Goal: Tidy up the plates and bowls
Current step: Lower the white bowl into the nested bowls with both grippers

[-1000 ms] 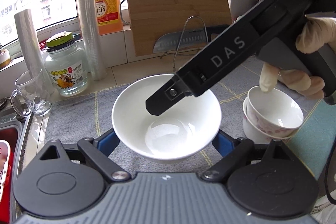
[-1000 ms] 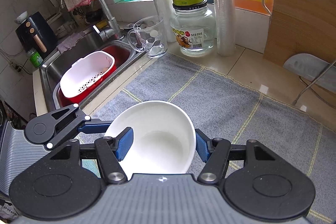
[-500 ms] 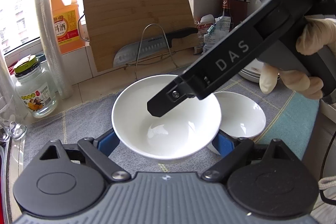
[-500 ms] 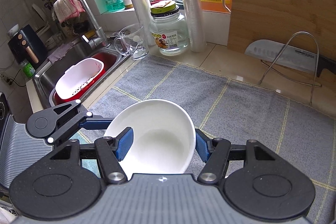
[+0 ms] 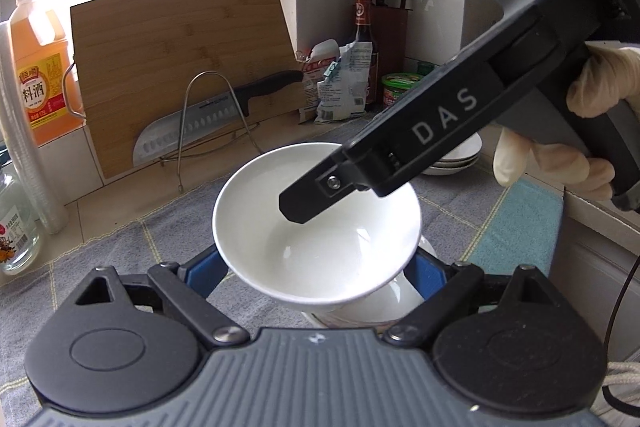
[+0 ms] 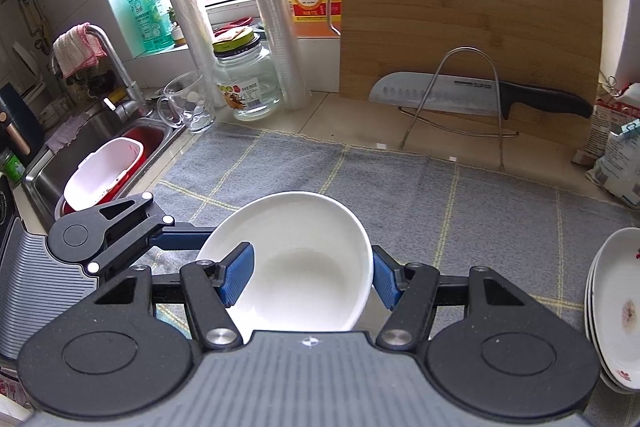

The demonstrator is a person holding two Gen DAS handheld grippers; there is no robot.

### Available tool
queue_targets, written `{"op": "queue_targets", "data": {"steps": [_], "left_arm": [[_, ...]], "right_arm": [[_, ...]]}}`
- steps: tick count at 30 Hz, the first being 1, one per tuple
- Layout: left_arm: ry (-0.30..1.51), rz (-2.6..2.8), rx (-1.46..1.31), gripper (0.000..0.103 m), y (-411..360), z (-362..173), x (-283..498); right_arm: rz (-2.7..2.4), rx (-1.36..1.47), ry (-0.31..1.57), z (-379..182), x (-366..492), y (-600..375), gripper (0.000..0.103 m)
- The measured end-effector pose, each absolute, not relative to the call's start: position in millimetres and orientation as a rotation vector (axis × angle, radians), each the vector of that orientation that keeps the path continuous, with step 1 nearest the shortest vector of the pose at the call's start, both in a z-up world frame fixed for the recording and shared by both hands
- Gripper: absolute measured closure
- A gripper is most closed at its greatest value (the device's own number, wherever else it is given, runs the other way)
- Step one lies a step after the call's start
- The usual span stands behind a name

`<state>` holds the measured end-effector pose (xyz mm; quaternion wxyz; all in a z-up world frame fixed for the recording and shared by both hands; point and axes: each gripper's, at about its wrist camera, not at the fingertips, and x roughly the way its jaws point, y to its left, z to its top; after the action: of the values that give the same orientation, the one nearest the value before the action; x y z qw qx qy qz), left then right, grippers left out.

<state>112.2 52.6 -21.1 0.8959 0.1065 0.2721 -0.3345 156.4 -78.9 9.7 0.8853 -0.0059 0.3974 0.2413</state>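
The left tool (image 5: 316, 267) and right tool (image 6: 312, 275), each clamped on the white bowl (image 5: 316, 219), carry it directly above the lower bowl (image 5: 384, 303), peeking out at 5 o'clock

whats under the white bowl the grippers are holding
In the left wrist view another white bowl shows just below the held white bowl, on the grey mat. Most of it is covered, so any contact can't be judged.
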Motion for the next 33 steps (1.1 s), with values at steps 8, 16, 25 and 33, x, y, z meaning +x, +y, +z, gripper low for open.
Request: {"op": "queue_targets", "data": {"steps": [8,16,25,33], "left_arm": [[0.580,-0.766,0.231,0.010,31.9,-27.6,113.5],[0.613,-0.766,0.238,0.010,29.4,-36.7,118.1],[0.628,-0.766,0.228,0.010,31.8,-39.5,119.3],[0.634,-0.781,0.231,0.010,26.2,-39.2,119.2]], "right_arm": [[0.421,0.013,0.845,4.6,144.1,-104.8,0.035],[0.412,0.020,0.871,-6.0,144.4,-105.6,0.035],[0.427,0.030,0.890,-13.7,149.6,-103.0,0.034],[0.412,0.024,0.896,-15.1,147.5,-106.1,0.034]]}}
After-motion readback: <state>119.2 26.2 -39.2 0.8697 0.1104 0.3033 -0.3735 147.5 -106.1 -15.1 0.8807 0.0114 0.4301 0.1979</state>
